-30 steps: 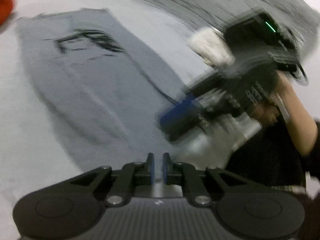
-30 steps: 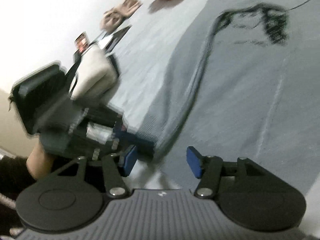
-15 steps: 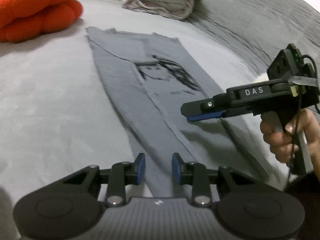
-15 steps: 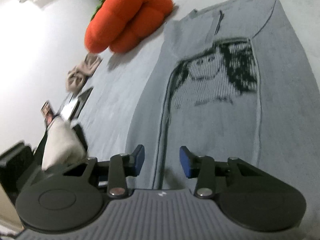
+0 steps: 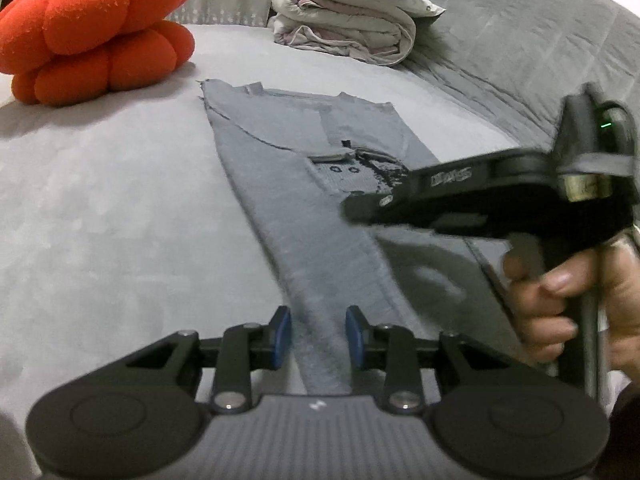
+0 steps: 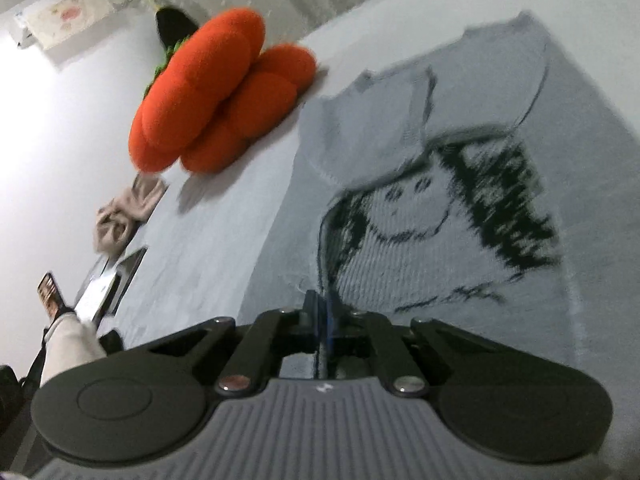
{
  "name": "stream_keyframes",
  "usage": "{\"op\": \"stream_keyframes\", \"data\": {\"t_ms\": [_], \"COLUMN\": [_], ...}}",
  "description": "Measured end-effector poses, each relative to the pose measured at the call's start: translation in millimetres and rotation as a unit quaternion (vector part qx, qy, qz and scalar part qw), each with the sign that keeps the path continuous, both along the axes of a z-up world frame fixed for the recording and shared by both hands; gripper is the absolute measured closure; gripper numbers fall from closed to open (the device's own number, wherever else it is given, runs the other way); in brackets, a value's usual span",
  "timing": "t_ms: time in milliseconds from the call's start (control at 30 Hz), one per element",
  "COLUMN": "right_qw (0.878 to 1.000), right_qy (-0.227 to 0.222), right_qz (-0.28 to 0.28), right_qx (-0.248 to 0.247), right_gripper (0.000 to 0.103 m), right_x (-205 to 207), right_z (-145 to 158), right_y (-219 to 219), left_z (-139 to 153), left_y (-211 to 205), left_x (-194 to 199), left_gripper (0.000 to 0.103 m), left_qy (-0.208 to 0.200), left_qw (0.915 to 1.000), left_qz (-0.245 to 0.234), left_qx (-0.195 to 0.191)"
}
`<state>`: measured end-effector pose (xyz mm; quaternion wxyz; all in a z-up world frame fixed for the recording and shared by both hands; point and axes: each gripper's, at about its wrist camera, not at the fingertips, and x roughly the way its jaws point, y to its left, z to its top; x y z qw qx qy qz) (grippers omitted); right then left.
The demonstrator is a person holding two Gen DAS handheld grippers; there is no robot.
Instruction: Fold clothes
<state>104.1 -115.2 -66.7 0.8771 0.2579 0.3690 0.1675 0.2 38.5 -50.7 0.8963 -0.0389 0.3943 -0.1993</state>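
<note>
Garment: a grey knit sweater lies flat on a pale grey bed, its sides folded inward into a long strip, with a black drawn face on the front.
Sweater in right view: the printed face sits ahead of the claw, neckline farthest away.
Left claw: the left claw is released, blue pads apart. A folded edge of the sweater runs between the pads and on toward the neckline; the pads do not press it.
Right claw: the right claw is clenched, blue pads together, over the folded seam beside the print. Whether cloth is pinched between the pads cannot be told.
Right claw seen from left: its black body hangs over the sweater's right half, gripped by a hand.
Surroundings: an orange pumpkin-shaped cushion sits beyond the sweater to the left; a bundled duvet lies behind the neckline.
Bed edge: a beige cloth lies near the cushion.
</note>
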Motion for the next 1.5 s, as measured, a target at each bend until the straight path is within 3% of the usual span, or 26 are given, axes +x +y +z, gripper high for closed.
{"op": "stream_keyframes", "data": {"t_ms": [67, 133, 233, 600, 733, 833, 967, 1100, 1133, 1167, 1267, 1367, 1500], "right_qw": [1.000, 0.999, 0.999, 0.990, 0.987, 0.984, 0.975, 0.978, 0.981, 0.984, 0.991, 0.992, 0.987], "right_qy": [-0.021, -0.013, 0.030, 0.096, 0.099, 0.093, 0.100, 0.082, 0.067, 0.052, 0.016, -0.002, 0.010], "right_qz": [-0.001, 0.004, 0.000, 0.083, 0.119, 0.150, 0.196, 0.192, 0.181, 0.165, 0.119, 0.081, 0.062], "right_qx": [-0.021, -0.035, -0.013, 0.060, 0.046, 0.014, -0.004, -0.019, -0.028, -0.037, -0.064, -0.101, -0.149], "right_gripper": [0.099, 0.098, 0.087, 0.086, 0.089, 0.089, 0.087, 0.075, 0.061, 0.054, 0.054, 0.054, 0.054], "right_x": [-4.0, -0.9, 3.9, -39.7, -57.0, -70.8, -82.8, -91.8, -92.7, -93.0, -91.4, -84.8, -73.6], "right_z": [7.3, 4.3, -8.1, -12.1, -11.4, -7.9, -3.5, 13.8, 19.3, 24.2, 34.5, 34.5, 18.1], "right_y": [-2.1, -4.1, -11.1, -19.0, -17.0, -15.2, -18.1, -36.0, -41.5, -47.9, -64.2, -71.1, -71.0], "left_z": [-1.9, -2.4, -1.9, -6.3, -3.0, 1.3, 9.2, 22.1, 25.3, 27.4, 28.1, 19.1, -2.0], "left_y": [2.0, 3.3, 5.0, 5.6, -7.2, -16.0, -12.3, 0.8, 4.5, 6.3, 0.1, -18.6, -43.3], "left_x": [1.8, 3.1, 4.5, -16.6, -37.3, -56.9, -73.4, -72.0, -69.3, -65.7, -50.6, -35.1, -21.3], "left_gripper": [0.071, 0.070, 0.070, 0.072, 0.073, 0.071, 0.064, 0.056, 0.055, 0.055, 0.055, 0.055, 0.055], "left_qy": [0.005, 0.011, 0.023, 0.076, 0.070, 0.058, 0.049, 0.009, -0.002, -0.012, -0.042, -0.061, -0.041], "left_qw": [1.0000, 0.9999, 0.9997, 0.9947, 0.9915, 0.9821, 0.9716, 0.9795, 0.9833, 0.9864, 0.9919, 0.9916, 0.9891], "left_qz": [0.003, 0.003, -0.001, -0.058, -0.110, -0.172, -0.221, -0.192, -0.176, -0.160, -0.119, -0.110, -0.124], "left_qx": [0.008, 0.007, -0.001, -0.038, 0.008, 0.051, 0.070, 0.059, 0.046, 0.035, 0.010, 0.027, 0.068]}}
